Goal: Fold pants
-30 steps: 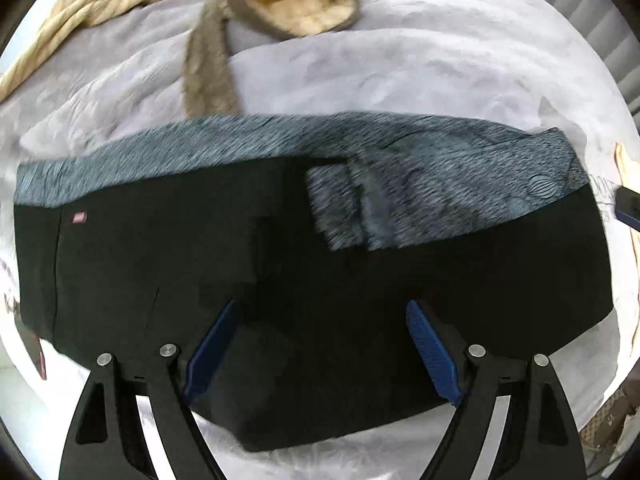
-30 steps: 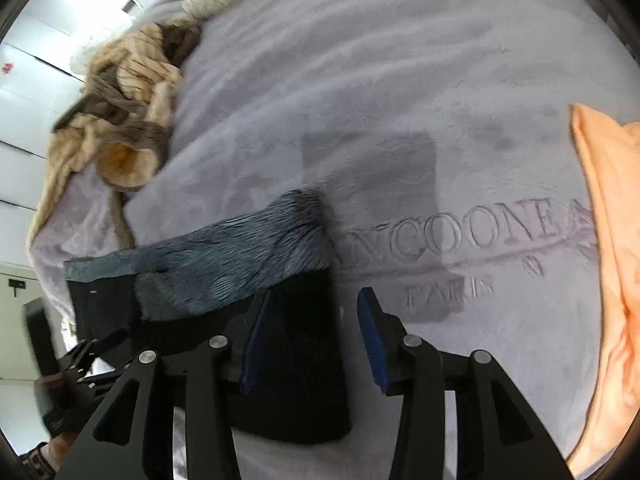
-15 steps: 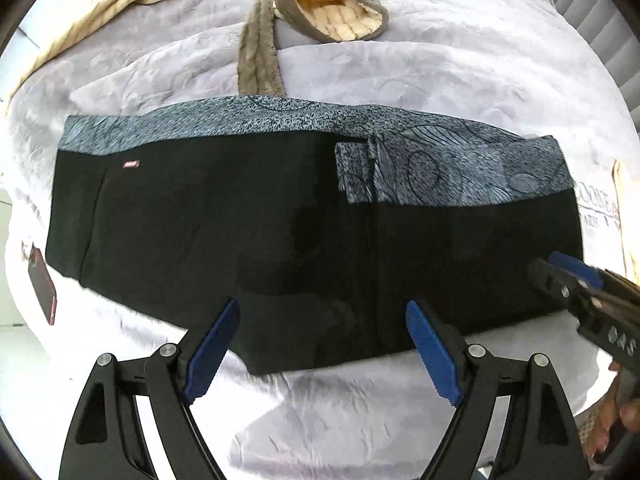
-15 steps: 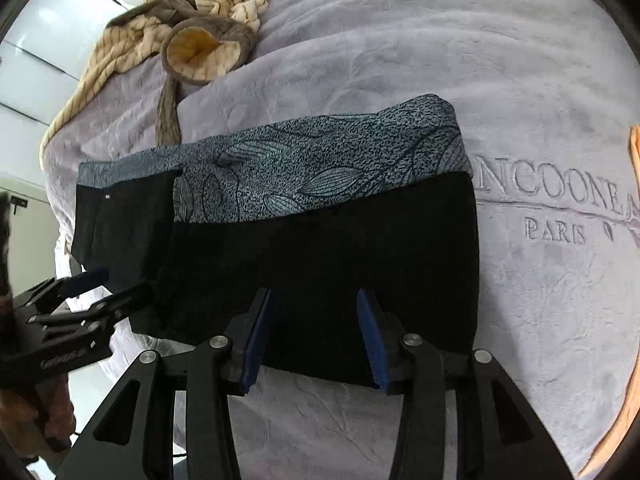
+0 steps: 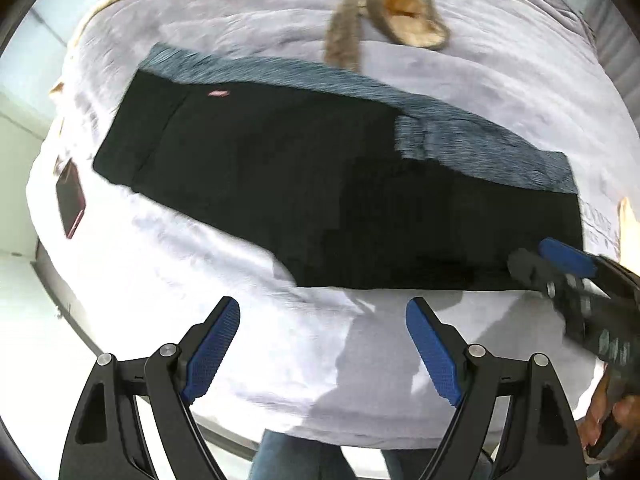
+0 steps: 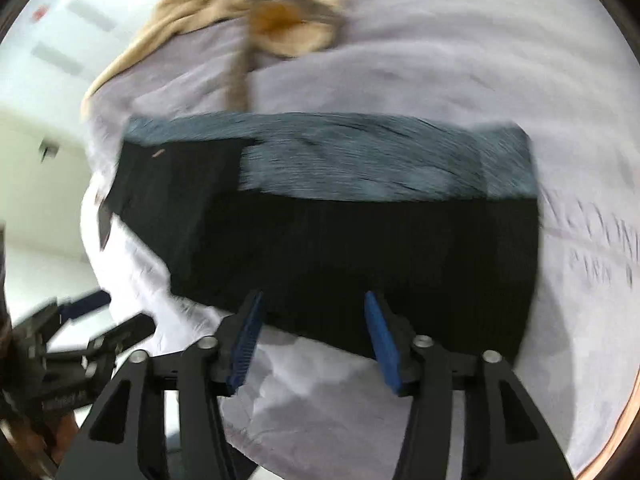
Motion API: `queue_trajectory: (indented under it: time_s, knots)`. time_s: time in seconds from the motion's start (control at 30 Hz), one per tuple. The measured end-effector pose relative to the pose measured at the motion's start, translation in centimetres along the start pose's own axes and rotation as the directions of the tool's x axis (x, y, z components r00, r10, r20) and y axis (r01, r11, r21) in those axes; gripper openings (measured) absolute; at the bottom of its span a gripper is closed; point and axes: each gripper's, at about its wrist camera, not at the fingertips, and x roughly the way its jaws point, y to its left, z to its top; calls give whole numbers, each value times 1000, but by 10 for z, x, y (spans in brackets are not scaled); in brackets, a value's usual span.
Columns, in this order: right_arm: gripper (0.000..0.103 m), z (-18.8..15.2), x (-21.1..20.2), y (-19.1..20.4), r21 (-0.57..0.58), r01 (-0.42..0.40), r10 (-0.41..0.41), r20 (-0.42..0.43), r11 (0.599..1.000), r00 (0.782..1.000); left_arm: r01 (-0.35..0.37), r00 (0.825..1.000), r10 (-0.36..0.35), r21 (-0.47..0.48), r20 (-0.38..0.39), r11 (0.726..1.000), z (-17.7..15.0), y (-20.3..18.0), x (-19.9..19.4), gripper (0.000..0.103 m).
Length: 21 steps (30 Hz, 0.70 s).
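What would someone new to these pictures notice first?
The black pants with a grey patterned band along the far edge, lying folded flat across the middle of the pale bedspread. Then the two blue-padded grippers near the bed's front edge: the left gripper open over bare bedspread, the right gripper, its jaws opening, at the pants' near edge with nothing gripped.

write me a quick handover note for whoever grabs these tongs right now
Left tongs: open, empty, over bare blanket in front of the pants.
Right tongs: jaws opening, nothing between them, over the near hem.
Black pants with the grey patterned waistband: lying flat in a long folded strip on the lilac blanket.
Done: first folds.
Left: probably fold the strip across into a compact bundle.
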Motion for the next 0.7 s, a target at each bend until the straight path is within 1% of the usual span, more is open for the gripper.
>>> queue_trajectory:
  time_s: [0.03, 0.07, 0.13, 0.27, 0.33, 0.37, 0.4, 0.43, 0.47, 0.53, 0.6, 0.63, 0.7]
  knots:
    - [66, -1, 0, 9, -44, 7, -7, 4, 999, 1000, -4, 1000, 4, -4, -2, 1000, 1, 6, 2, 86]
    - [66, -2, 4, 24, -118, 32, -30, 12, 993, 999, -7, 1000, 7, -6, -5, 1000, 2, 12, 4, 86]
    - [66, -3, 14, 43, -187, 80, -76, 27, 979, 997, -9, 1000, 9, 0, -11, 1000, 8, 26, 10, 86]
    - [66, 0, 36, 61, -222, 140, -138, 25, 965, 990, 4, 1000, -3, 35, -27, 999, 20, 45, 21, 86]
    - [66, 0, 44, 69, -237, 178, -175, 32, 955, 984, 14, 1000, -12, 63, -25, 998, 26, 52, 25, 86]
    - [65, 1, 47, 71, -237, 211, -207, 42, 948, 977, 22, 999, -20, 80, -26, 997, 30, 55, 29, 86]
    - [57, 3, 50, 70, -224, 222, -218, 41, 949, 975, 30, 999, -28, 92, -27, 995, 33, 58, 31, 86]
    - [44, 5, 52, 69, -203, 201, -200, 27, 958, 979, 37, 999, -34, 103, -29, 994, 35, 59, 34, 86]
    - [17, 8, 53, 66, -148, 152, -154, 0, 977, 988, 43, 999, -39, 117, -35, 992, 39, 61, 38, 86]
    - [14, 11, 49, 68, -103, 149, -148, 19, 983, 989, 60, 998, -56, 132, -35, 989, 44, 64, 40, 86]
    - [14, 12, 42, 70, -71, 113, -112, 21, 991, 994, 75, 997, -73, 148, -19, 986, 47, 65, 40, 86]
    - [14, 12, 43, 73, -73, 103, -103, 11, 992, 995, 79, 997, -78, 155, -14, 985, 48, 65, 41, 86]
    - [14, 7, 53, 79, -93, 117, -119, -20, 989, 993, 85, 996, -82, 158, -23, 984, 51, 66, 47, 86]
